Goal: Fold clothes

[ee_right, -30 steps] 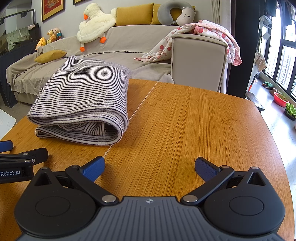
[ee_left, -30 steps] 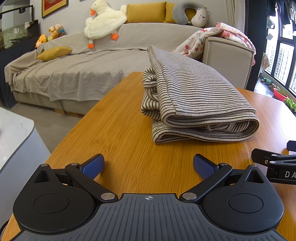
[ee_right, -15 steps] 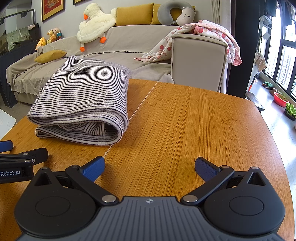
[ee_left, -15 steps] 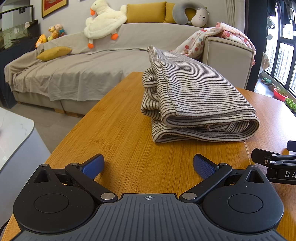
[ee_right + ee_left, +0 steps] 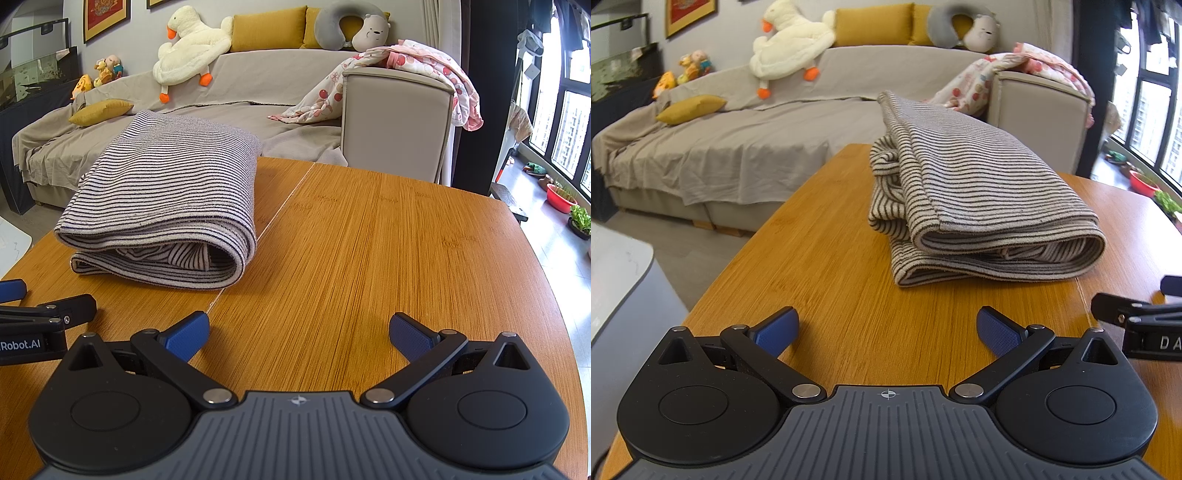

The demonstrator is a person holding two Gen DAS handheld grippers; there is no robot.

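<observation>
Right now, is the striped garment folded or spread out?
Folded: the striped garment lies in stacked layers on the wooden table, its rounded fold edge showing.

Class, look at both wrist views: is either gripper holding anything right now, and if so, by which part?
Nothing is held. The left gripper and right gripper are both open over the bare table, short of the folded striped garment, which lies untouched.
</observation>
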